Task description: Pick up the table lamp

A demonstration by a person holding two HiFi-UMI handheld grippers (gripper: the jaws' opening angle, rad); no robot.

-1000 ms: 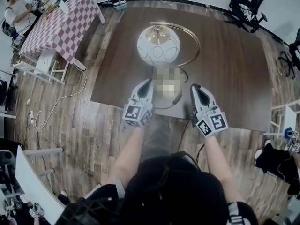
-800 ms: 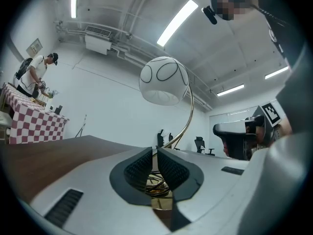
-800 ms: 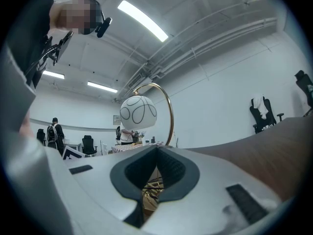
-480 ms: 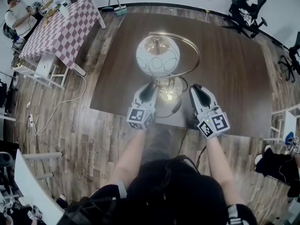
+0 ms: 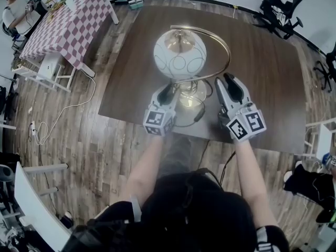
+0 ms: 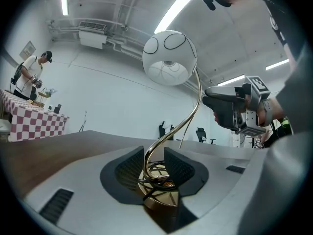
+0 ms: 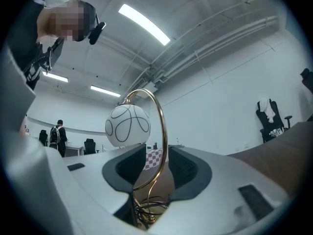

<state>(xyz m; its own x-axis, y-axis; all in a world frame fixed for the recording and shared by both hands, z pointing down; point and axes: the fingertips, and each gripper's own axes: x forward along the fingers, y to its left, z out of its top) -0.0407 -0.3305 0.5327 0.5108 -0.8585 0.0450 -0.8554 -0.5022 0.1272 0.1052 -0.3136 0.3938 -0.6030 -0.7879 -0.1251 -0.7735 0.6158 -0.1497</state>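
Note:
The table lamp stands on the dark brown table (image 5: 262, 77): a white globe shade (image 5: 180, 54) with black loops, a curved gold stem (image 5: 223, 62) and a gold base (image 5: 191, 94). My left gripper (image 5: 167, 93) is at the base's left, level. Its jaws have just been opening, and the stem (image 6: 183, 126) rises between its pads without touching them (image 6: 155, 163). My right gripper (image 5: 229, 82) is at the base's right, beside the stem. Its jaws have also just been opening; the stem (image 7: 164, 141) and coiled wire show in the gap (image 7: 156, 163). The right gripper (image 6: 230, 109) appears across the lamp.
The lamp's black cord (image 5: 195, 115) runs over the table's near edge. A checkered table (image 5: 68, 25) with a person (image 5: 13, 7) stands at the far left, office chairs (image 5: 283, 7) at the far right. A white cable (image 5: 68, 114) lies on the wooden floor.
Both grippers went from shut to open. Both have shifted forward toward the lamp's base, the right one farther, now alongside the stem.

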